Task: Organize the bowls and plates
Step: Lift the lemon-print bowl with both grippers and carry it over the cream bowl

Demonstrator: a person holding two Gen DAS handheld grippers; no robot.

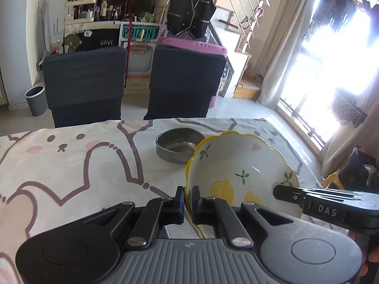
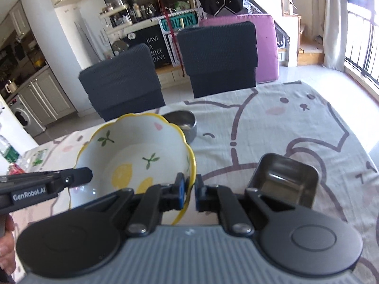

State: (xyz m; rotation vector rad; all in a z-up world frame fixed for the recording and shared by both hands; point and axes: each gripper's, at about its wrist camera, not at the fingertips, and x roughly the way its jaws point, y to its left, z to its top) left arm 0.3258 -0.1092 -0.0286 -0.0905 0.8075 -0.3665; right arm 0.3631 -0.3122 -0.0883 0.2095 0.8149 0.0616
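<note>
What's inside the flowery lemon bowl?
The lemon bowl looks empty: only painted lemons and leaves show inside. The near part of its bottom is hidden behind the right tongs and left tongs pinching its rim.

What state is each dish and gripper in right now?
Lemon-print bowl: empty, tilted, held by its rim on both sides.
Left gripper: shut on the rim.
Right gripper: shut on the opposite rim.
Round metal bowl: upright on the tablecloth.
Square metal dish: upright, empty.

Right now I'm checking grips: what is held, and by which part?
The lemon bowl, pinched at opposite sides of its rim by the left gripper and right gripper.
</note>
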